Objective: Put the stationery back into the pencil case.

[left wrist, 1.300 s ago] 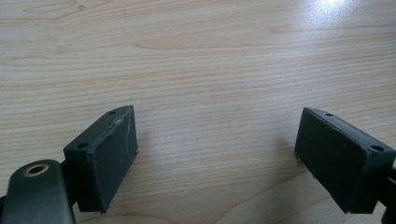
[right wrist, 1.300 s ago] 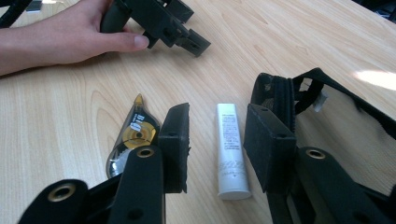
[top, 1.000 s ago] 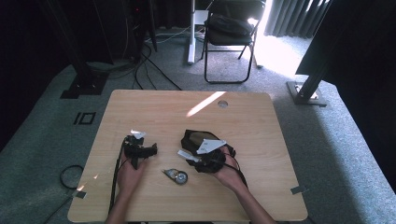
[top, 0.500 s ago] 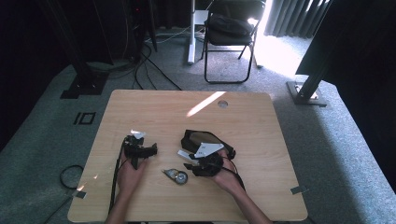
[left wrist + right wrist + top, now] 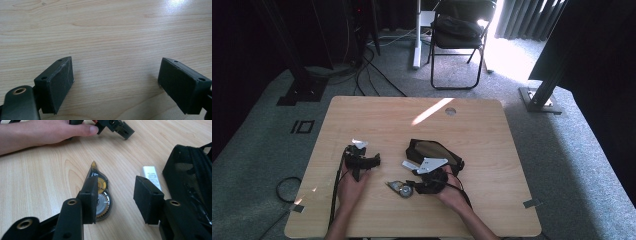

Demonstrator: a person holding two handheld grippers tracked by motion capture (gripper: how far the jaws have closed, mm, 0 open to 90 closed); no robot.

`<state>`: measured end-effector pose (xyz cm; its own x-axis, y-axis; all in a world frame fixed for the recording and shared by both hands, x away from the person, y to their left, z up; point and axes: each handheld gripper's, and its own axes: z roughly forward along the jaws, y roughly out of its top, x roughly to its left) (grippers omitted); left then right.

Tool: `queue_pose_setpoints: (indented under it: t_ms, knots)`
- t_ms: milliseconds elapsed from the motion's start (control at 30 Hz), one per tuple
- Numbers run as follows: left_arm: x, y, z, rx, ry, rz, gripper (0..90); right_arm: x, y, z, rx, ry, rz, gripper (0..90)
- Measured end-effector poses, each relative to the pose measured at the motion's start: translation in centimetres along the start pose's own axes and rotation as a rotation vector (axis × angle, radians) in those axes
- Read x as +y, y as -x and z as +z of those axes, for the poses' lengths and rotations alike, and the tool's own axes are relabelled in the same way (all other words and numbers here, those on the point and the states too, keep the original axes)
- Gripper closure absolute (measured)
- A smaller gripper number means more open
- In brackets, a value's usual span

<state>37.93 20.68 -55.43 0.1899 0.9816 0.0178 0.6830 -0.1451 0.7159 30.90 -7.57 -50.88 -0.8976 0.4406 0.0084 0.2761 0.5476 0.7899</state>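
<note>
Near the front edge of the table (image 5: pixel 377 112), high view: right gripper (image 5: pixel 416 187) lies low on the wood, hand behind it, jaws aimed at the correction tape dispenser (image 5: pixel 400 188) just beside their tips. Black mesh pouch (image 5: pixel 432 151) sits just behind that gripper, toward table centre. Left gripper (image 5: pixel 362 161) rests on the table left of the dispenser, well apart from it, held by the left hand (image 5: pixel 351 186).

Left gripper view: left gripper (image 5: pixel 116 80) jaws spread wide, bare wood between the pads, nothing gripped.

Right gripper view: right gripper (image 5: pixel 116 197) jaws have just been opening and stand apart. Dispenser (image 5: pixel 101 192) lies flat on the table, partly behind one jaw, not pinched; whether that pad touches it, can't tell. Small white stick (image 5: pixel 150 175) lies beside the other jaw, next to the pouch (image 5: pixel 192 172). Left gripper (image 5: pixel 117 127) and left hand (image 5: pixel 45 132) show at the far side.
</note>
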Motion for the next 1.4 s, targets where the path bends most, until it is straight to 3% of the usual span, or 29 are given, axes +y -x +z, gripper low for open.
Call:
queue_pose_setpoints:
  t_ms: [400,1400]
  knots:
    - [0.0,0.0,0.0,0.000,0.000,0.000,13.4,-0.3,-0.6,0.7,0.001,-0.016,0.015,50.0]
    - [0.0,0.0,0.0,0.000,0.000,0.000,13.4,-0.5,-2.8,3.3,0.006,-0.077,-0.026,33.4]
